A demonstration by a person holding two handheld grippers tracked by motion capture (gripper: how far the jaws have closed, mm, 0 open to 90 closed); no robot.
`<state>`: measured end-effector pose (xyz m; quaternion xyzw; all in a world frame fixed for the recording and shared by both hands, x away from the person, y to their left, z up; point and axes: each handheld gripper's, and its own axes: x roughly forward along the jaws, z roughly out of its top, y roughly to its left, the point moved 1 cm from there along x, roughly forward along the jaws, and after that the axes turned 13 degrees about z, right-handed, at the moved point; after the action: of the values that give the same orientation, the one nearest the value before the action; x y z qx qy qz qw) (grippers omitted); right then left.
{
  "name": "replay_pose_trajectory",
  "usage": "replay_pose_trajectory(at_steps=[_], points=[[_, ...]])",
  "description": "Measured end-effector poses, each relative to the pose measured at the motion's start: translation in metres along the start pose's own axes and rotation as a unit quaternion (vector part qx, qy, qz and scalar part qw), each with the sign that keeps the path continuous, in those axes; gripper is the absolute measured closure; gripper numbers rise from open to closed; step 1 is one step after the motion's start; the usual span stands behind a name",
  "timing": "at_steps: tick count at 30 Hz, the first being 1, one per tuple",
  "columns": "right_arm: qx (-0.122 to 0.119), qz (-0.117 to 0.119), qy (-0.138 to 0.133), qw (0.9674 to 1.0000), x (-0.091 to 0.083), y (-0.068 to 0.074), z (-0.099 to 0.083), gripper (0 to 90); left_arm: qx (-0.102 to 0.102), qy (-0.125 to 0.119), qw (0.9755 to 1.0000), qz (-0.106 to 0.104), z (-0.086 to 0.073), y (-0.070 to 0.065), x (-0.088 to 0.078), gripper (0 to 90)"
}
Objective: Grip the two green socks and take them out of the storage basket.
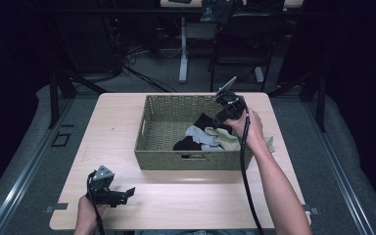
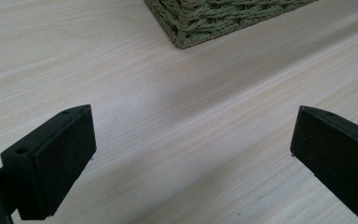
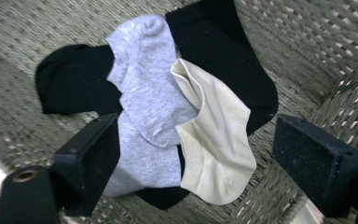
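A green woven basket (image 1: pixel 191 160) stands on the middle of the light wooden table (image 1: pixel 176 200). It holds a grey sock (image 1: pixel 199 134), a cream sock (image 1: pixel 227 139) and black socks (image 1: pixel 187 144). My right gripper (image 1: pixel 219 123) points down into the basket's right side, just above the pile. In the right gripper view its jaws (image 3: pixel 196 140) stand open, with the grey sock (image 3: pixel 144 84) and the cream sock (image 3: pixel 214 144) lying below between them on the black socks (image 3: pixel 74 77), untouched. My left gripper (image 1: pixel 127 193) rests low over the table's front left, open and empty (image 2: pixel 193 126).
A pale bit of cloth (image 1: pixel 270 143) lies on the table just right of the basket, behind the right hand. A corner of the basket (image 2: pixel 205 18) sits ahead of the left gripper. Dark chairs and table legs stand beyond the far edge.
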<state>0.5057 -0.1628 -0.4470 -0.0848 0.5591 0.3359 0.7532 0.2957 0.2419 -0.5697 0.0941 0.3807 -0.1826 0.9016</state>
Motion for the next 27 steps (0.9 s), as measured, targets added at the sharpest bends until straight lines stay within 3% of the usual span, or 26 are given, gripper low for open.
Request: replay_pose_trajectory(at_steps=[3, 10, 22, 27], points=[[0.004, 0.000, 0.019, 0.9998, 0.012, -0.006, 0.001, 17.7, 0.000, 0.000, 1.0000, 0.000, 0.000, 0.000, 0.000, 0.2], [0.016, 0.000, 0.029, 0.9995, 0.025, -0.010, 0.001, 21.6, -0.001, 0.000, 1.0000, -0.002, 0.000, 0.000, -0.001, 0.2], [0.034, -0.017, 0.053, 0.9979, 0.053, -0.020, 0.005, 42.1, -0.003, -0.002, 1.0000, 0.000, 0.000, 0.000, 0.000, 0.2], [0.040, -0.028, 0.077, 0.9958, 0.060, -0.026, 0.005, 56.3, -0.001, 0.002, 1.0000, -0.001, 0.000, 0.001, -0.001, 0.2]])
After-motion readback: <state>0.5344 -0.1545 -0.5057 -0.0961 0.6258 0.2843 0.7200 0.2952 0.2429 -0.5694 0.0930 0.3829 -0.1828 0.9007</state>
